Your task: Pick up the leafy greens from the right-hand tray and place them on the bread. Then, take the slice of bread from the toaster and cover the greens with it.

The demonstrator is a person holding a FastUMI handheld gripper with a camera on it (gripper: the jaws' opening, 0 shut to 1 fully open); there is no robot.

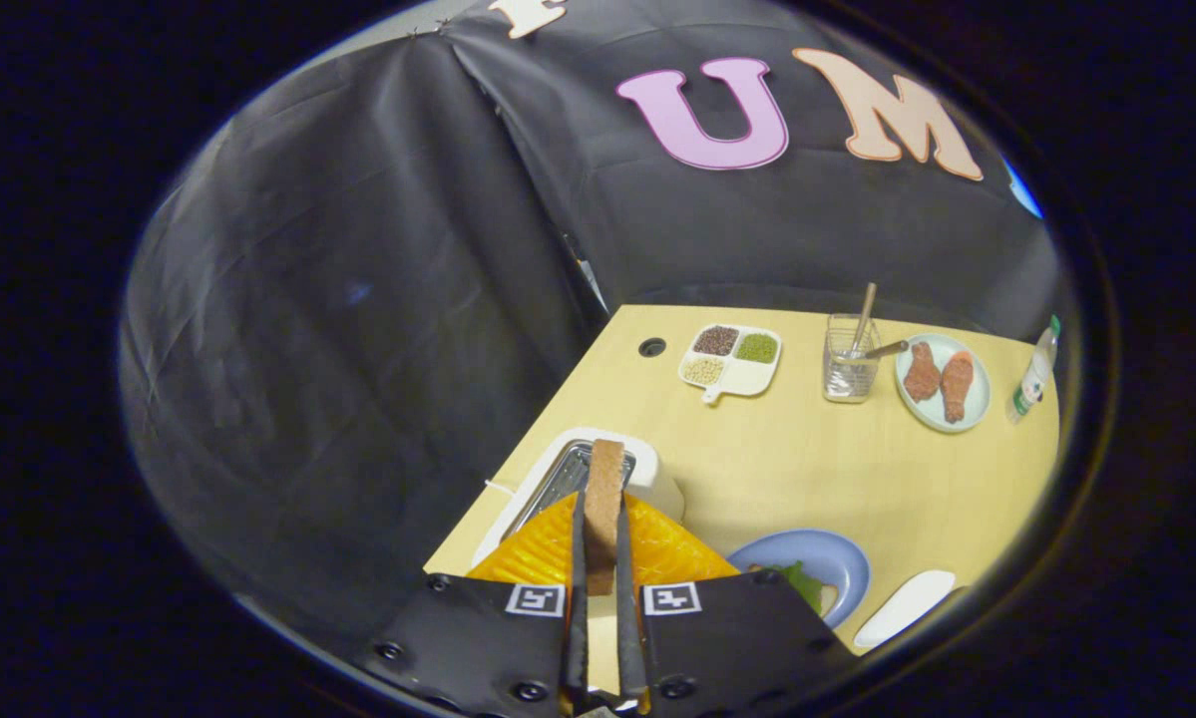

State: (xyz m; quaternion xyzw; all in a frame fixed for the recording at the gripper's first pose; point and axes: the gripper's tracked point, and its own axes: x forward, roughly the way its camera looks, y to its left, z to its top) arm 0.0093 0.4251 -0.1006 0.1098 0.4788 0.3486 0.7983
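Your gripper (pixel 602 558) is clamped on the bread slice (pixel 604 499), held upright with its long axis pointing ahead above the toaster (pixel 657 479). The blue plate (pixel 837 568) with greens (pixel 797 580) lies to the fingers' right.

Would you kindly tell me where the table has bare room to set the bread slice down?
The claw is shut on the bread above the toaster. The widest bare patch lies between toaster, divided tray, glass and blue plate. The far edge is crowded.
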